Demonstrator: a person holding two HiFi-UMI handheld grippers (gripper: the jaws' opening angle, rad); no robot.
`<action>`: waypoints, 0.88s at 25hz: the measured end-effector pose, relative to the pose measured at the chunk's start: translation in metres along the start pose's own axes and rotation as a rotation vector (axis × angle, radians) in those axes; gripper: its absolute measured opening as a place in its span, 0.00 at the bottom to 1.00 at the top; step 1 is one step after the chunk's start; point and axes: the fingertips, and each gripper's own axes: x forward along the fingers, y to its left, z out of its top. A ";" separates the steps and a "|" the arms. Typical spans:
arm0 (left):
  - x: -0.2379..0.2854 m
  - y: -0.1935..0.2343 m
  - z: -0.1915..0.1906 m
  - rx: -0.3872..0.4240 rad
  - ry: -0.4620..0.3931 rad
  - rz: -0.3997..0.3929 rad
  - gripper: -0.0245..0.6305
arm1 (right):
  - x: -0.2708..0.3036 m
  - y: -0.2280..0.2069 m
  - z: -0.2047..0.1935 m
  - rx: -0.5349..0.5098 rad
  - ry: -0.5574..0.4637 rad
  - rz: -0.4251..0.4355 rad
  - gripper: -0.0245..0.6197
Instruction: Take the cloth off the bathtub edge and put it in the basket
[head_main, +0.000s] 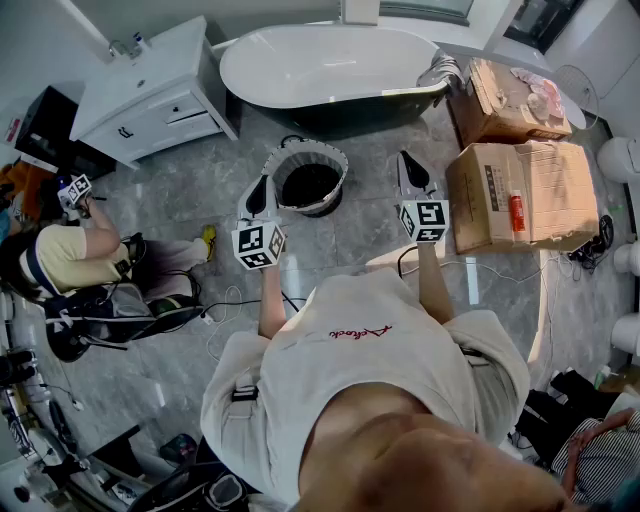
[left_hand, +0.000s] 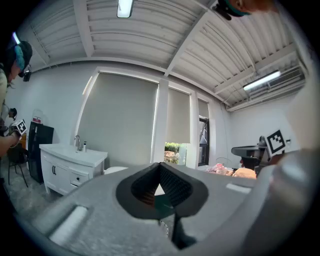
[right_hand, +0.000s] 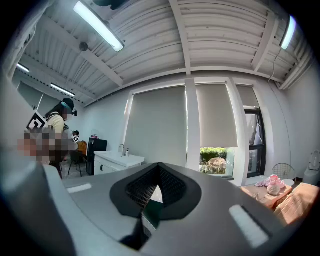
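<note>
In the head view a grey striped cloth (head_main: 441, 71) hangs over the right end of the white bathtub (head_main: 320, 62). On the floor in front of the tub stands the round basket (head_main: 309, 178), with a light liner and dark inside. My left gripper (head_main: 267, 181) hovers beside the basket's left rim, jaws shut and empty. My right gripper (head_main: 403, 156) is right of the basket, below the cloth, and is also shut and empty. Both gripper views look level across the room, with the left gripper (left_hand: 160, 173) and the right gripper (right_hand: 159, 173) closed on nothing.
A white vanity (head_main: 150, 95) stands left of the tub. Two cardboard boxes (head_main: 520, 195) sit on the right, the far one (head_main: 505, 95) close to the cloth. A seated person (head_main: 70, 255) holds another gripper at the left. Cables lie on the grey tiled floor (head_main: 220, 310).
</note>
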 end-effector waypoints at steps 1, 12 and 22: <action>-0.001 -0.001 -0.001 0.001 0.001 0.000 0.04 | -0.001 -0.001 -0.002 0.000 0.002 -0.001 0.04; -0.002 0.002 -0.005 0.003 0.011 0.003 0.04 | 0.000 0.001 -0.005 0.008 0.006 0.004 0.04; -0.002 0.002 -0.007 0.002 0.016 -0.018 0.04 | -0.005 0.002 -0.001 0.002 -0.003 -0.020 0.05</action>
